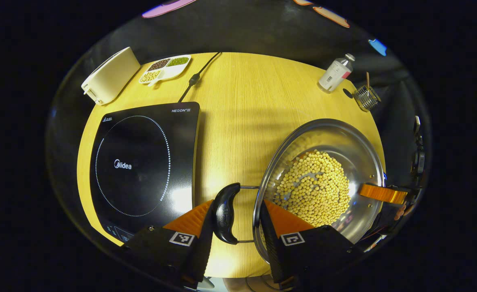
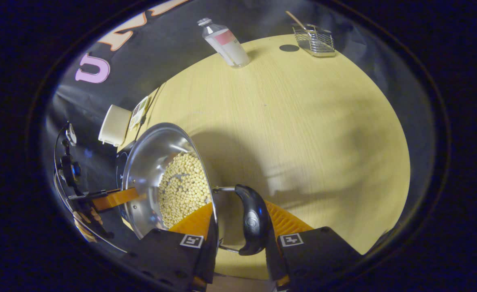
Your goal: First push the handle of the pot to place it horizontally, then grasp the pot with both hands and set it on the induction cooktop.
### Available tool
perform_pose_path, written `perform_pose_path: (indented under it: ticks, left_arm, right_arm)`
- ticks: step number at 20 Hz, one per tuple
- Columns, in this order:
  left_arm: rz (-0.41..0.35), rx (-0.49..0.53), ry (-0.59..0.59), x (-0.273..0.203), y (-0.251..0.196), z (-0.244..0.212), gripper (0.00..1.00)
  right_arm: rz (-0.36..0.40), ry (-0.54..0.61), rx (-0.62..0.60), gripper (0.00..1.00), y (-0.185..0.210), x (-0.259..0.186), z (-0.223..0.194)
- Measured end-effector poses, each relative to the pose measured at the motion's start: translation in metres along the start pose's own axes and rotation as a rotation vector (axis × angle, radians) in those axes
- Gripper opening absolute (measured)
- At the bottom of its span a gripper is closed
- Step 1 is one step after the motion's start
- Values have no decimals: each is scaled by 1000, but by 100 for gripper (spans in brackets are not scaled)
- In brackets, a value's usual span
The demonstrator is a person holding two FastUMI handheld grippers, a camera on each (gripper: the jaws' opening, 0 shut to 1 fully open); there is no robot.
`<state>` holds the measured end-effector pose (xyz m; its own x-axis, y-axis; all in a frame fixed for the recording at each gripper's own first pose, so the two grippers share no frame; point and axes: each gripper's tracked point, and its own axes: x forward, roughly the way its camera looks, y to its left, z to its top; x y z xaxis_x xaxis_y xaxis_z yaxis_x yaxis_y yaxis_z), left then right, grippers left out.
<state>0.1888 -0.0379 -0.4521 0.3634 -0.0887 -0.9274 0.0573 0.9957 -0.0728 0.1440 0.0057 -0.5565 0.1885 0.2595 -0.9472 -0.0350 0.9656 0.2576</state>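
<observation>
Left gripper (image 1: 236, 213) jaws closed around pot (image 1: 323, 178) handle (image 1: 225, 213) and rim, right gripper (image 2: 238, 227) likewise

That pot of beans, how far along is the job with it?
Done: both handles sit level, so the pushing looks finished. In hand: the left gripper straddles one handle and the right gripper straddles the other handle. Left: carrying the pot onto the induction cooktop.
</observation>
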Motion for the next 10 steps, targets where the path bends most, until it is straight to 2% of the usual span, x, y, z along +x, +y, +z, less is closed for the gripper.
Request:
perform_pose_path:
  ticks: [7, 8, 10]
  left_arm:
    - [-38, 55, -15, 5, 3, 7, 63]
    - [-44, 64, -19, 6, 4, 8, 63]
    - [-52, 77, -27, 8, 5, 10, 63]
  right_arm:
    - [-22, -39, 19, 48, 4, -32, -20]
    - [-27, -48, 26, 54, 5, -35, -22]
    - [-35, -63, 38, 53, 10, -40, -26]
